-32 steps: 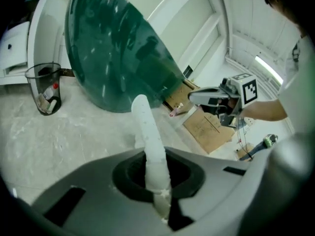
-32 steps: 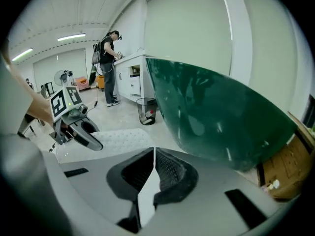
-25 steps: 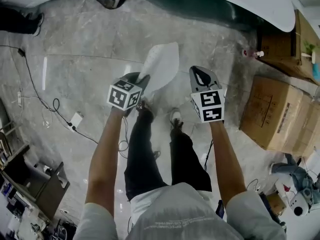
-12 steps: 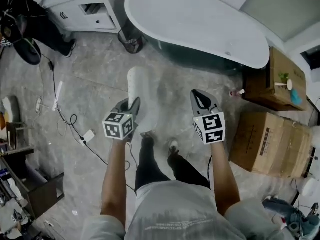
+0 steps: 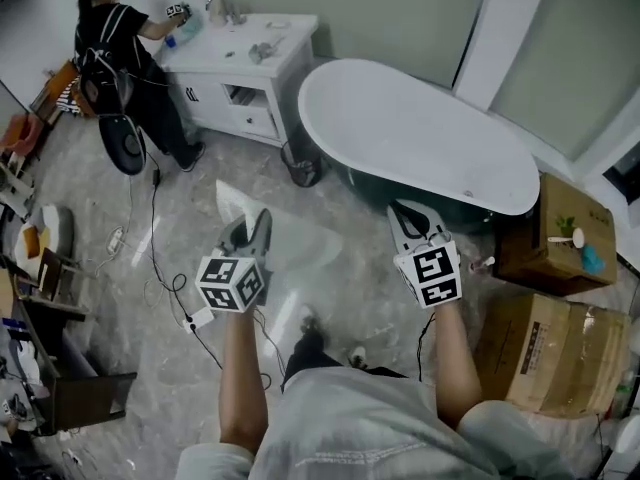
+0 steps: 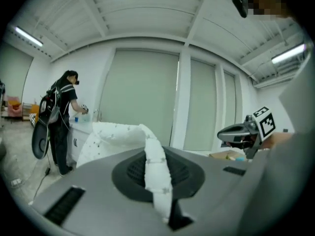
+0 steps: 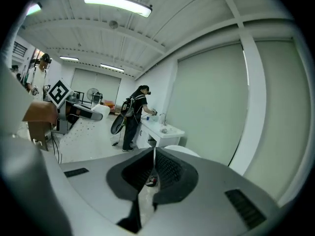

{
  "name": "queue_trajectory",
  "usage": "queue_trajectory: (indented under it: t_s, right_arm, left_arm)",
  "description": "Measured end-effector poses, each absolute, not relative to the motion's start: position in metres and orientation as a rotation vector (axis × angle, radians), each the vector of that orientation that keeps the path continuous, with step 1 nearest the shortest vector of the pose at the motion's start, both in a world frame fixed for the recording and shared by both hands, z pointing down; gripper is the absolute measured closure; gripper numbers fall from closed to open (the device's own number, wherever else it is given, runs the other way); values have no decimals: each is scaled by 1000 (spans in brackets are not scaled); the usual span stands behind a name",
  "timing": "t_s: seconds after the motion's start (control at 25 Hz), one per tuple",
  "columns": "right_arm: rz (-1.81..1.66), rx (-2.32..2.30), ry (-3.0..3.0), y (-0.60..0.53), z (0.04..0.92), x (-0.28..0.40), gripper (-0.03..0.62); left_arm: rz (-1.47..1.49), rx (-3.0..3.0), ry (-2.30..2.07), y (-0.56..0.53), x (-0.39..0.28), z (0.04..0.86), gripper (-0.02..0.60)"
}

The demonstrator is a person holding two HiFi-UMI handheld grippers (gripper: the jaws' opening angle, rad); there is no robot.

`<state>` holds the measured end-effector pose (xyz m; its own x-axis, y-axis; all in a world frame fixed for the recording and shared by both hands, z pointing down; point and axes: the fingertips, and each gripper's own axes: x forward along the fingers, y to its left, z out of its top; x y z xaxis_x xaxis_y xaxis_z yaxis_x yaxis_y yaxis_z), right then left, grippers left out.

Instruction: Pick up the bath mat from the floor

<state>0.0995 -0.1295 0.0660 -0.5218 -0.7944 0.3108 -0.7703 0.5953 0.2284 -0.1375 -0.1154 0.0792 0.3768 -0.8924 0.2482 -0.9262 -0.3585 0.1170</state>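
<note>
Bath mat (image 6: 156, 168) pinched in left gripper (image 6: 170, 215)

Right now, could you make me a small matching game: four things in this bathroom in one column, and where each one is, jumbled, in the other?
Things:
1. bath mat
2. bathtub
3. cardboard boxes
4. person in black

Places:
A. standing at the white vanity
B. at the tub's right end
C. pinched in the left hand-held gripper
D. between the vanity and the boxes

Pairs: 1-C, 2-D, 3-B, 4-A
</note>
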Motion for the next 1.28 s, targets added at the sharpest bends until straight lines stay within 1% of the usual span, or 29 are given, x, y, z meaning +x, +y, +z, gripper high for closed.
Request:
queue_trajectory:
  t_s: [0.32,0.56,0.88,1.28]
  right_arm:
    - [-256,1192,-2556,-127,-28,73,571]
    - [-356,1121,-2633,-112,-79,51,571]
    - [-461,1111,-2575,-103,-97,34,574]
    - [-384,1131,-2585,-105,-86,44,579]
  left_arm:
    - [266,2547,-1792,-95,-144,-23,546]
    - [212,2615,-1897,-76,-143,-81,546]
    - [134,2673,-1967,-55,-137,-125,546]
    - [142,2666,-1960,-58,-132,-128,546]
